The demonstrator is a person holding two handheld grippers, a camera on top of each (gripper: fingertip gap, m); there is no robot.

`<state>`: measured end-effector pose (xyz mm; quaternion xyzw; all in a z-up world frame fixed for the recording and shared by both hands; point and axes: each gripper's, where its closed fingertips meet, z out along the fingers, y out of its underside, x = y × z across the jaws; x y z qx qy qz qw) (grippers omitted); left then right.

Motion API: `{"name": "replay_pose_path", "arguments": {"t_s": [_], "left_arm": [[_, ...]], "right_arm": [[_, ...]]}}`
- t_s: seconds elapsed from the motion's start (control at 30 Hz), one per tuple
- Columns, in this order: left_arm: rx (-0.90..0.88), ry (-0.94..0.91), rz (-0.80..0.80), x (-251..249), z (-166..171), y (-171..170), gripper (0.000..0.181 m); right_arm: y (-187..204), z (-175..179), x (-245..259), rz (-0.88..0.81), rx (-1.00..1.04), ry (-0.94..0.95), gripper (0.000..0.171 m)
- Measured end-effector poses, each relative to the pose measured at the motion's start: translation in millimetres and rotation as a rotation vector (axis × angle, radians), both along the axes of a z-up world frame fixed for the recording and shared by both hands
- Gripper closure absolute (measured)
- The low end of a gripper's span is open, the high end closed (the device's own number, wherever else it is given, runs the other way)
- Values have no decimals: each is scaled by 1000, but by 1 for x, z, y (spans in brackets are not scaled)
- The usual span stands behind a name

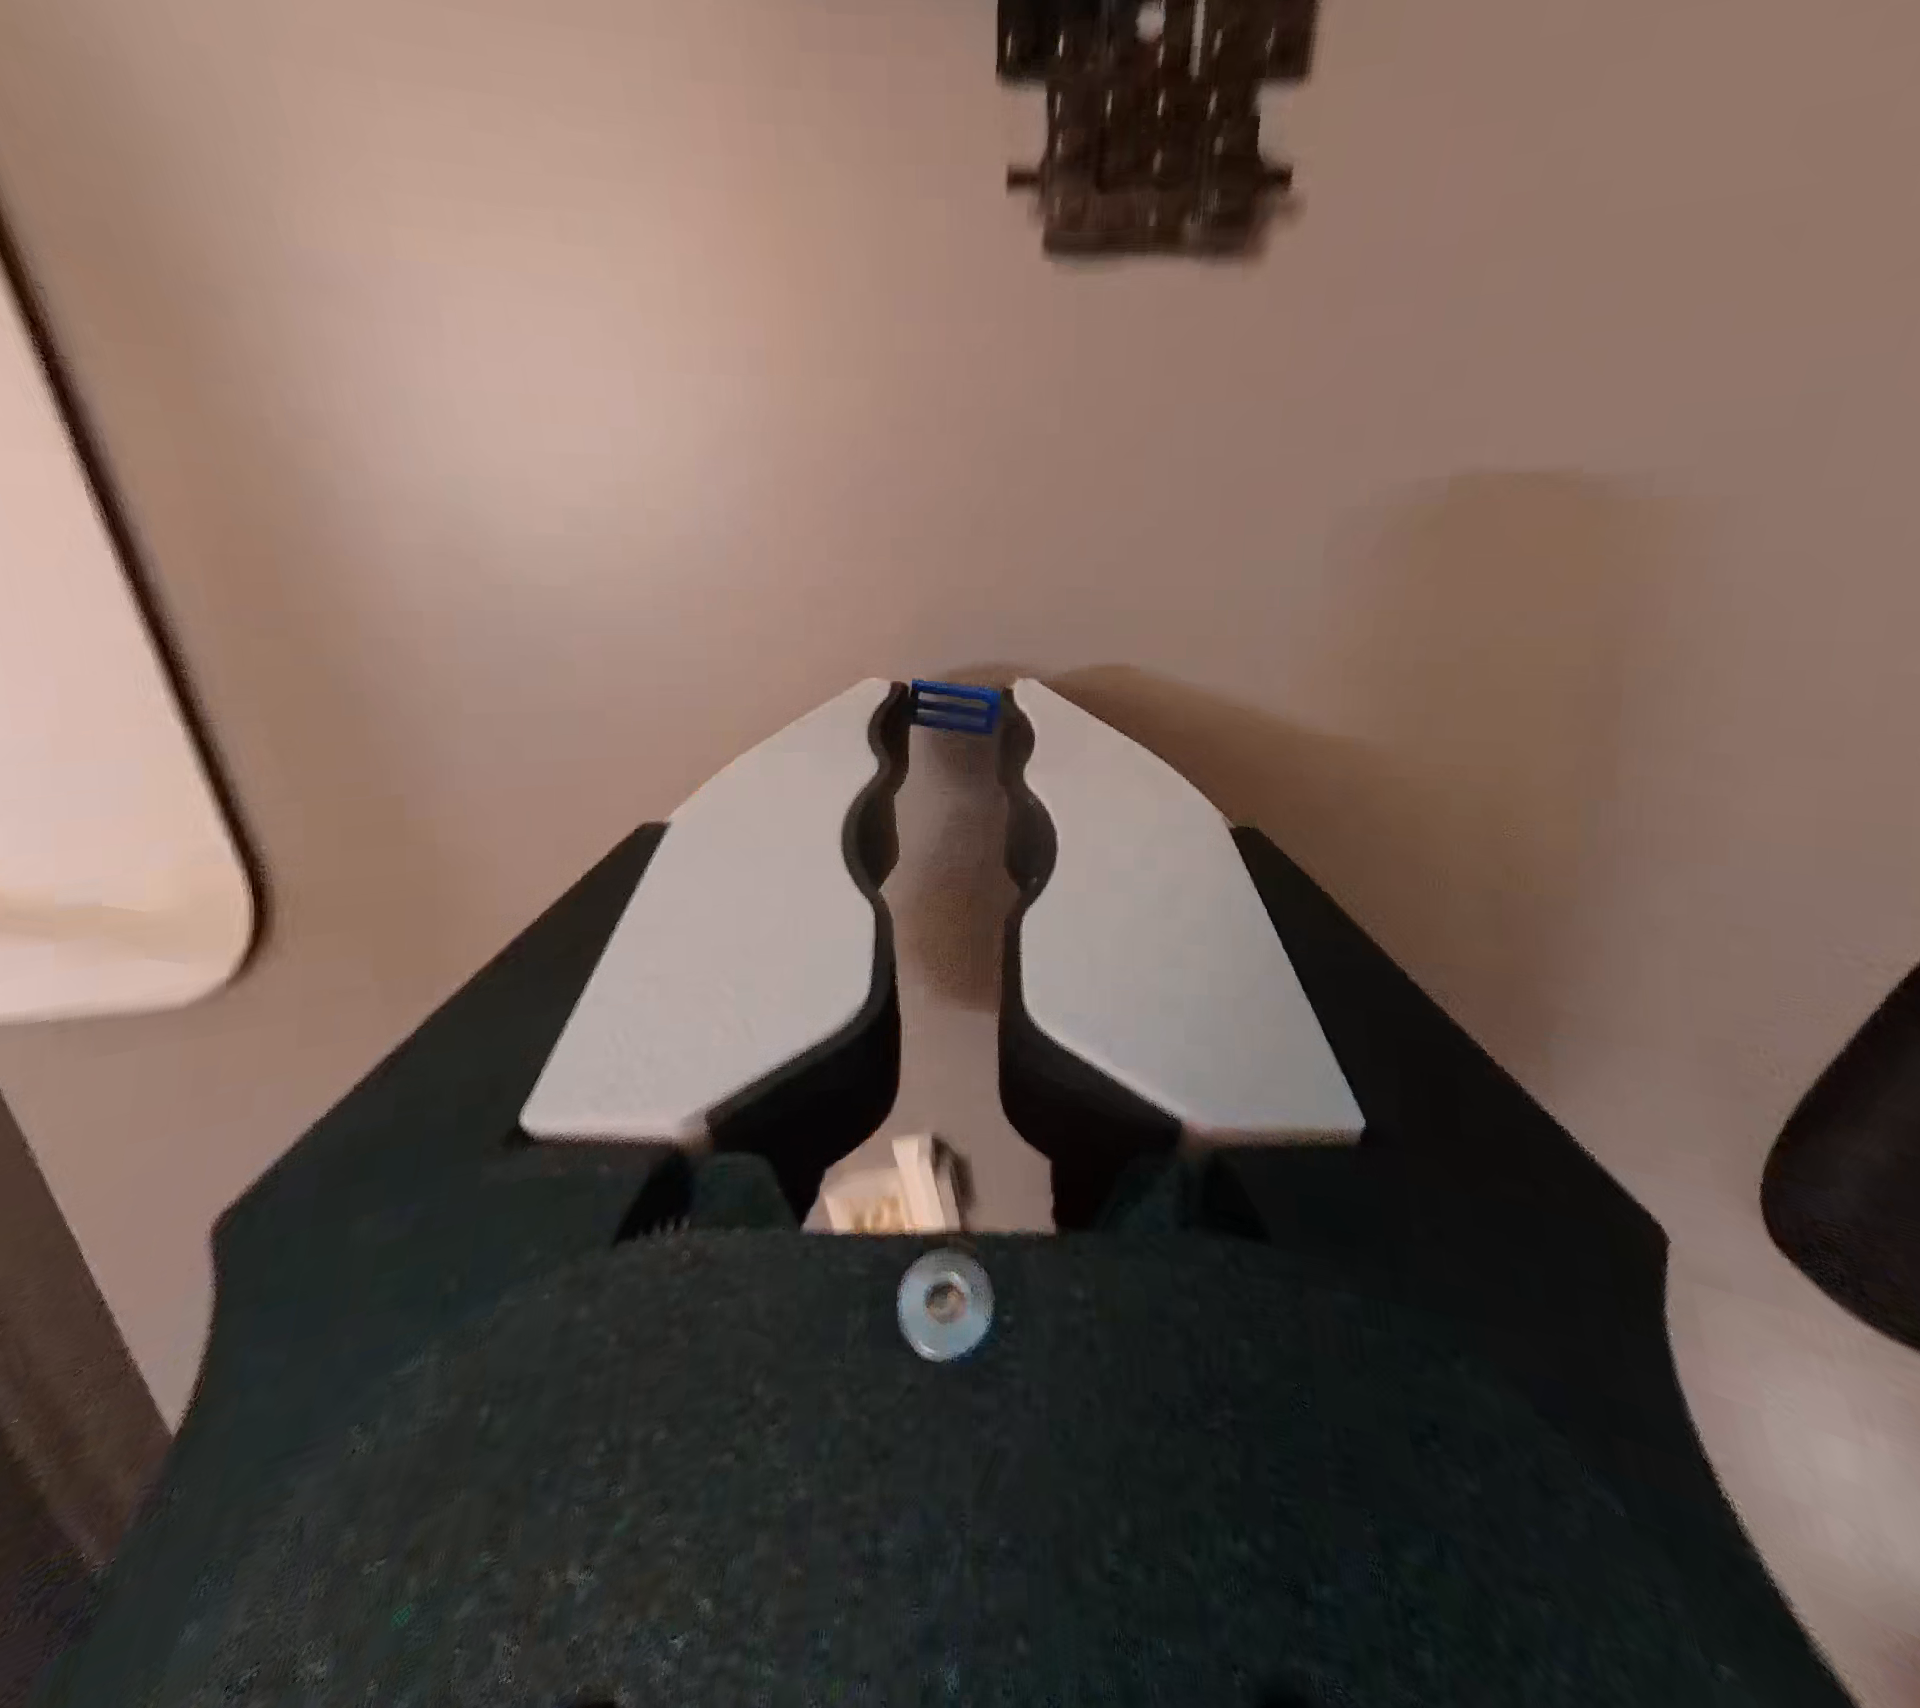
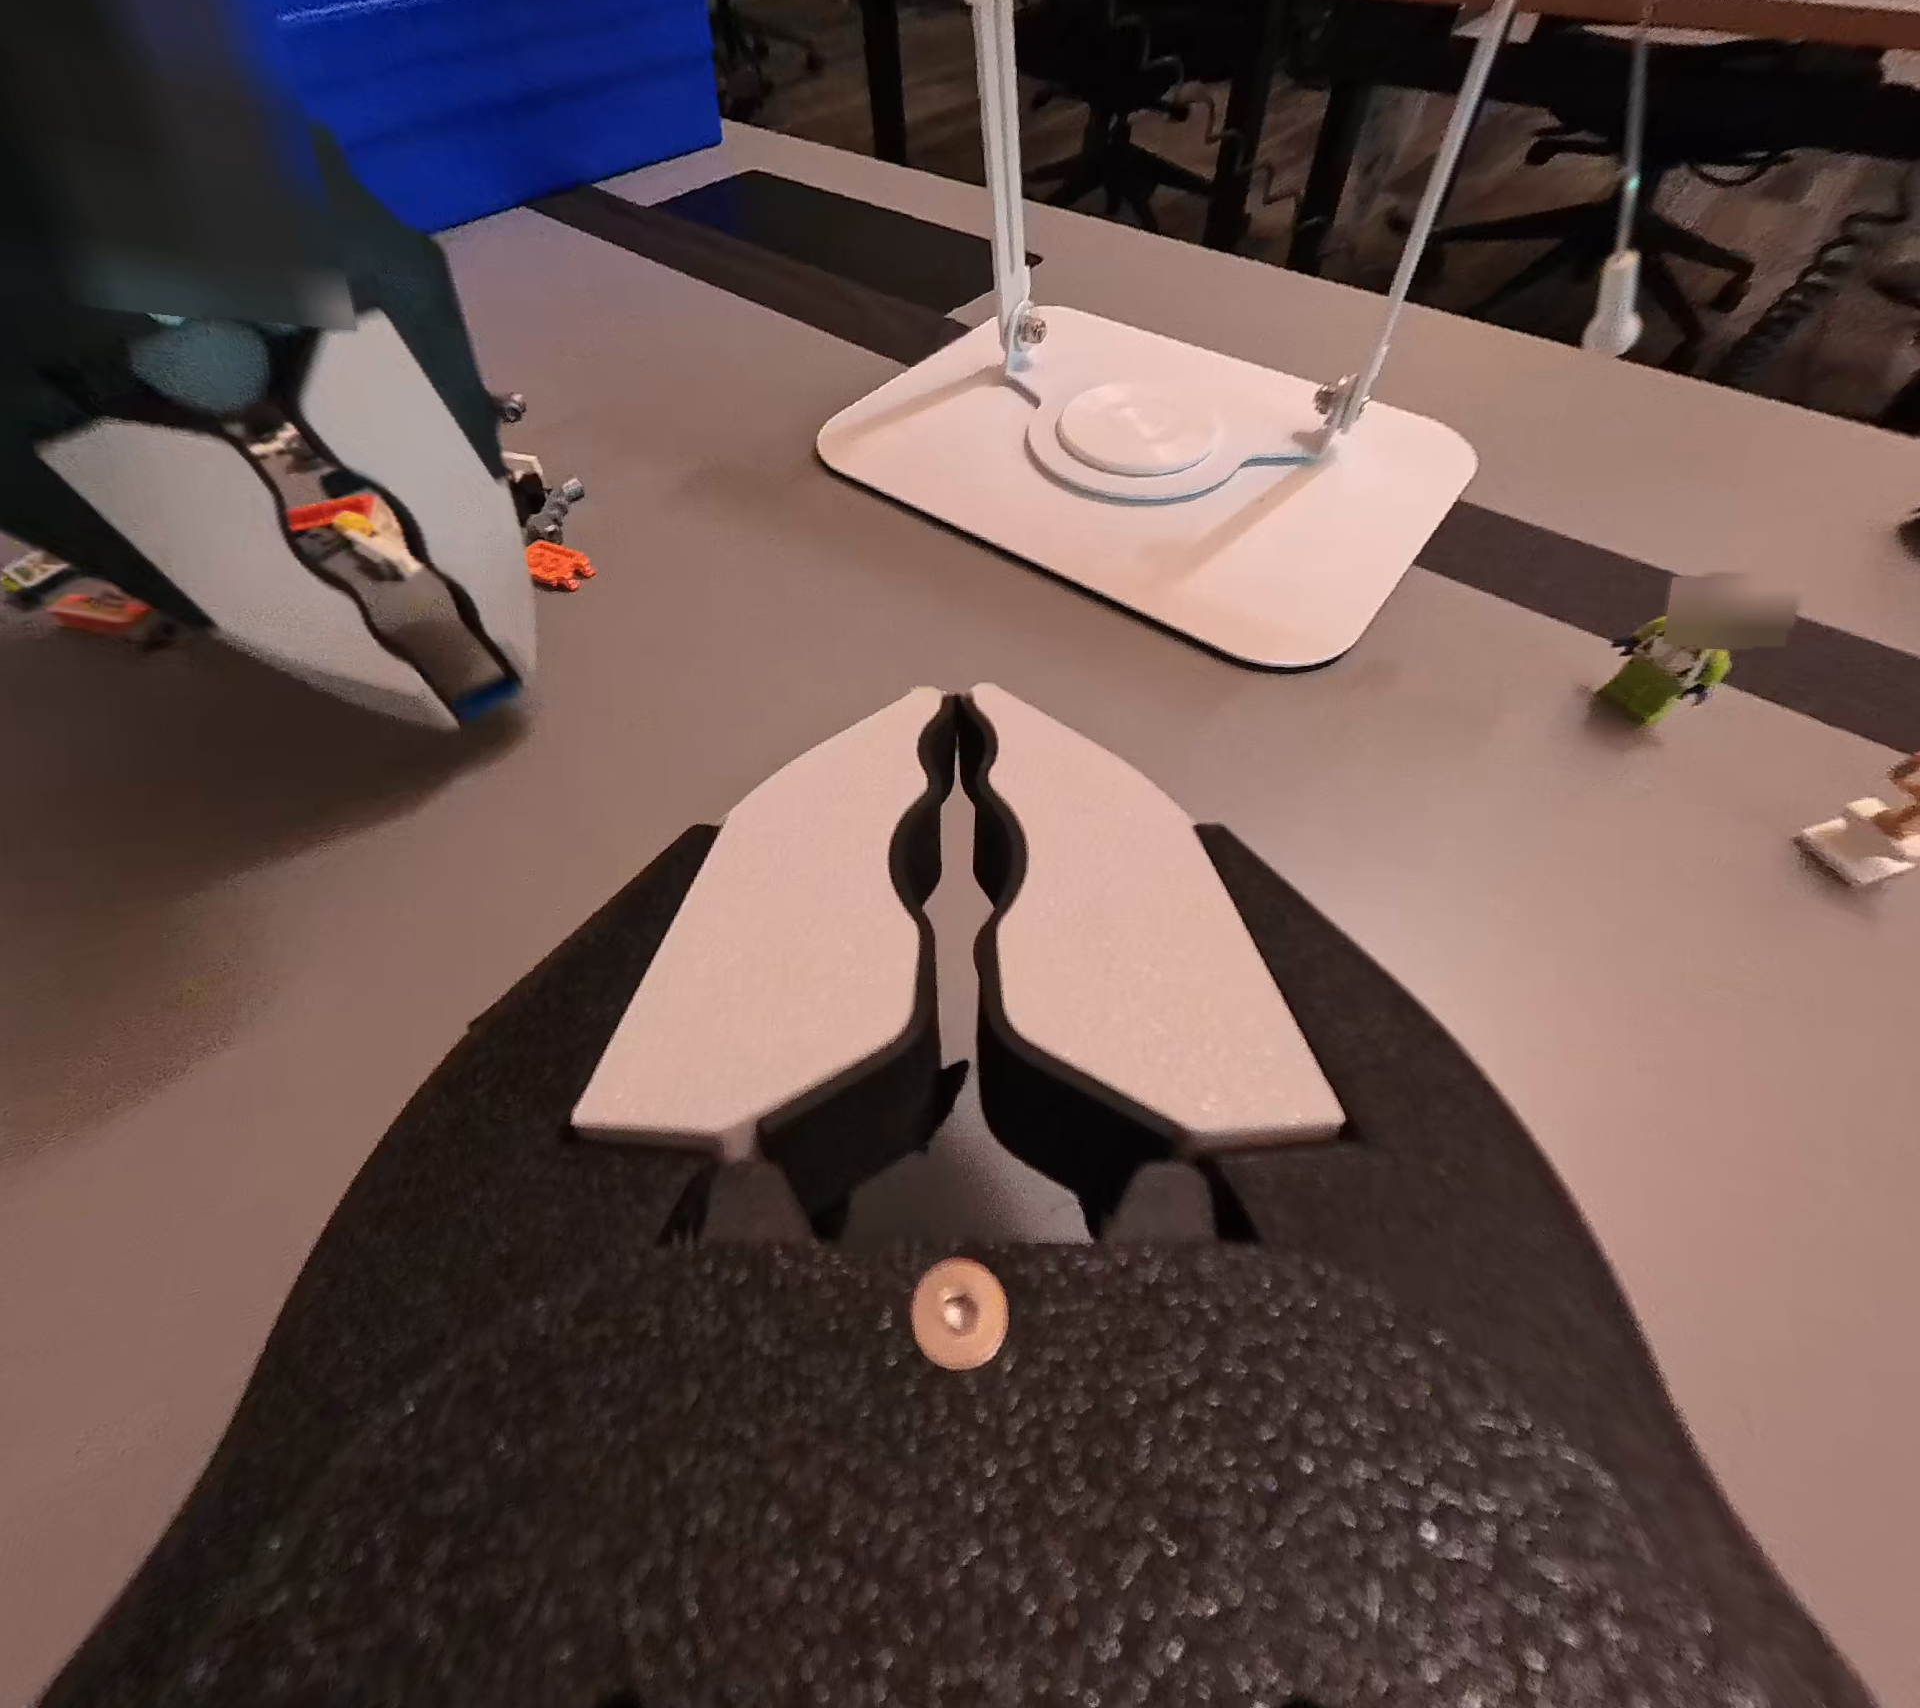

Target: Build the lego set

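On the tabletop (image 2: 727, 827): grey surface, wide bare stretch around both tools.
Left hand-held gripper (image 1: 956, 708): clamped on a small blue lego piece (image 1: 955, 709) at its tips, above the surface.
Black lego build (image 1: 1158, 17): blurred, ahead of the left tips, well apart, bare tabletop between.
Right hand-held gripper (image 2: 958, 702): tips pressed together, grasping nothing.
Loose lego pieces (image 2: 559, 562): scattered at the left, behind the left tool.
White stand (image 2: 1143, 505): base ahead of the right tips, apart.
Blue bin (image 2: 488, 69): far left edge.
Green lego figure (image 2: 1662, 682): right side.
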<state>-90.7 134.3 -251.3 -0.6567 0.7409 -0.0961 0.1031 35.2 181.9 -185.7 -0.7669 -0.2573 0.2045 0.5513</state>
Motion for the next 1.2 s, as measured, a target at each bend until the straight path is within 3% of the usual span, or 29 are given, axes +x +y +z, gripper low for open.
{"name": "replay_pose_path", "arguments": {"t_s": [0.27,0.4,0.63,0.87,1.2], "left_arm": [[-13,28,-15,27,-12,1,164],[-20,-14,27,19,-1,2,149],[94,-18,202,-74,36,34,151],[85,91,323,-171,11,52,154],[3,69,271,-160,-7,41,169]], "right_arm": [[12,14,28,-76,41,3,171],[13,15,32,-85,46,4,171],[13,13,30,-75,41,3,171],[11,7,24,-60,33,-19,171],[11,-2,23,-58,13,-34,171]]}}
